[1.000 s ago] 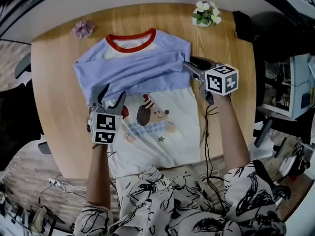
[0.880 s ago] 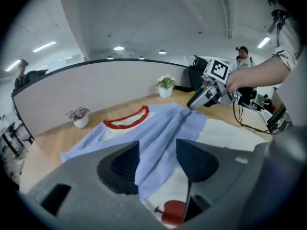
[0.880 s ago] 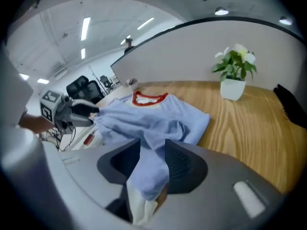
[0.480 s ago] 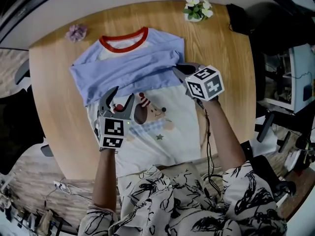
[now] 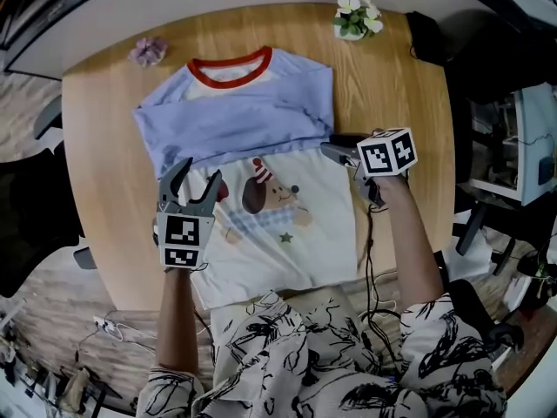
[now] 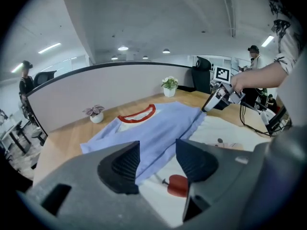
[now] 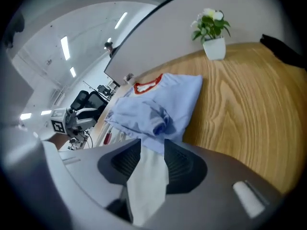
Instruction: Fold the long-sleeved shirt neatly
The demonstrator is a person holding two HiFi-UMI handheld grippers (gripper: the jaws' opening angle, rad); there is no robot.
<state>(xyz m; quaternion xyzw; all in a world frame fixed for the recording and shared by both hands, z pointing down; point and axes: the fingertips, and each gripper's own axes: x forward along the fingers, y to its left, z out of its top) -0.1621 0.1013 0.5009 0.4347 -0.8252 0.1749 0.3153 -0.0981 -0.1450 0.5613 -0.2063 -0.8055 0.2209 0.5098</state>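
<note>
Shirt [image 5: 278, 129] flat on table [image 5: 400, 85], blue sleeves crossed over chest; left gripper [image 5: 196, 174] agape, empty; right gripper [image 5: 335, 153] just opening, white side edge between jaws, unpinched; pinch both edges level before folding.

The table [image 5: 400, 85] has a smooth wood-grain top with a light satin sheen. The long-sleeved shirt [image 5: 261, 116] is soft, matt cloth, including its red collar band [image 5: 231, 68]. The left hand-held gripper [image 5: 197, 172] has a matt grey plastic body and dark ribbed pads [image 6: 122, 166].
</note>
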